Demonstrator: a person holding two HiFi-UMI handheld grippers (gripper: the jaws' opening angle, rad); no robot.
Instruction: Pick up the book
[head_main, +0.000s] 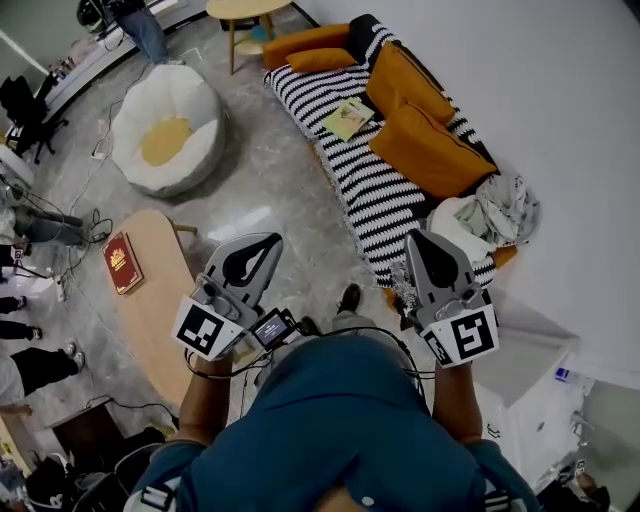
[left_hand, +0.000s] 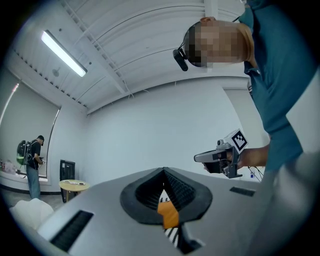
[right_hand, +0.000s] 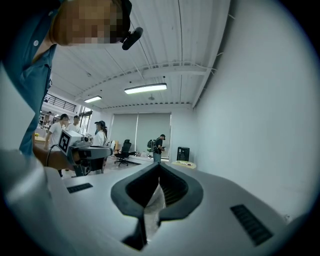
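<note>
A black-and-white striped sofa (head_main: 365, 190) runs along the white wall, with orange cushions (head_main: 430, 150) on it and a crumpled pale cloth (head_main: 500, 205) at its near end. A low wooden table (head_main: 160, 300) stands on the grey floor to the left. Beyond it sits a white beanbag (head_main: 165, 130) with a yellow middle.

The person, in a teal shirt, holds both tools level at chest height, pointing towards the sofa. The left gripper (head_main: 268, 243) is clenched, tips meeting, with nothing held. Only a slice of orange cushion and stripes shows through the gap behind its tips. The right gripper (head_main: 418, 242) is clenched too and empty.

Two books are in sight. A red book (head_main: 122, 262) lies flat on the table, off to the left of the left gripper and apart from it. Its cover has a gold mark and print too small to read. A pale green book (head_main: 348, 118) lies on the sofa seat beside the cushions, ahead of both grippers and well apart from them. Its cover cannot be read either.
</note>
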